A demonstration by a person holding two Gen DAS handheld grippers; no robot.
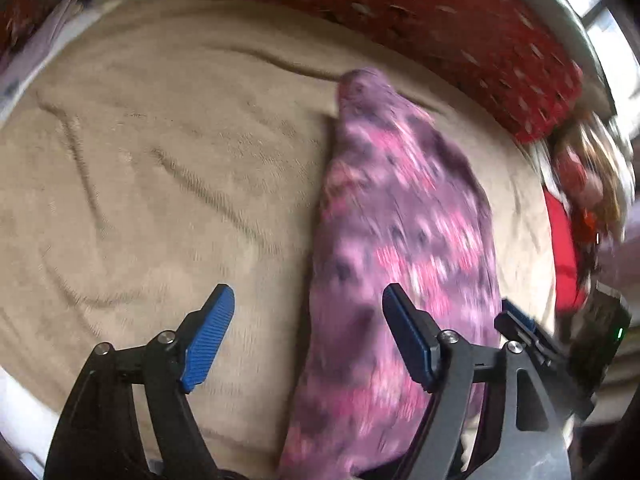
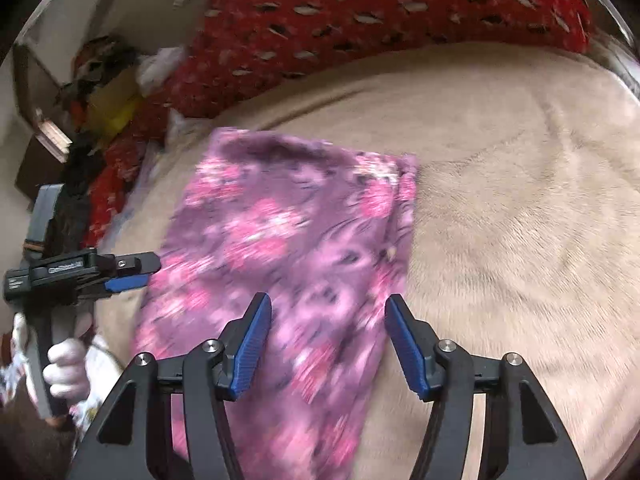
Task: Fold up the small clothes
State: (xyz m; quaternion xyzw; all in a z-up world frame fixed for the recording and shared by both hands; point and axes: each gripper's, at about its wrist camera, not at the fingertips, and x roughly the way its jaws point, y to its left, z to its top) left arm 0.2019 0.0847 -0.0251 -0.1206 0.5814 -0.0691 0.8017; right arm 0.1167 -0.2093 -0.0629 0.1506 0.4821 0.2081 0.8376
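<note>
A purple cloth with pink flowers (image 1: pixel 400 220) lies as a long folded strip on the beige blanket (image 1: pixel 160 160). My left gripper (image 1: pixel 308 300) stands open above the strip's left edge, its right finger over the cloth and its left finger over bare blanket. The right gripper (image 1: pixel 520 320) shows at the strip's right side. In the right wrist view the cloth (image 2: pixel 288 240) spreads flat. My right gripper (image 2: pixel 326 304) hangs open above its near right part, with nothing pinched. The left gripper (image 2: pixel 140 274) sits at the cloth's left edge, with a white-gloved hand (image 2: pixel 64 368) on its handle.
A red patterned cushion (image 2: pixel 360 12) runs along the back of the blanket (image 2: pixel 520 200). Mixed clutter and boxes (image 2: pixel 108 96) pile up at the back left. A red cloth (image 1: pixel 564 248) lies past the blanket's right edge.
</note>
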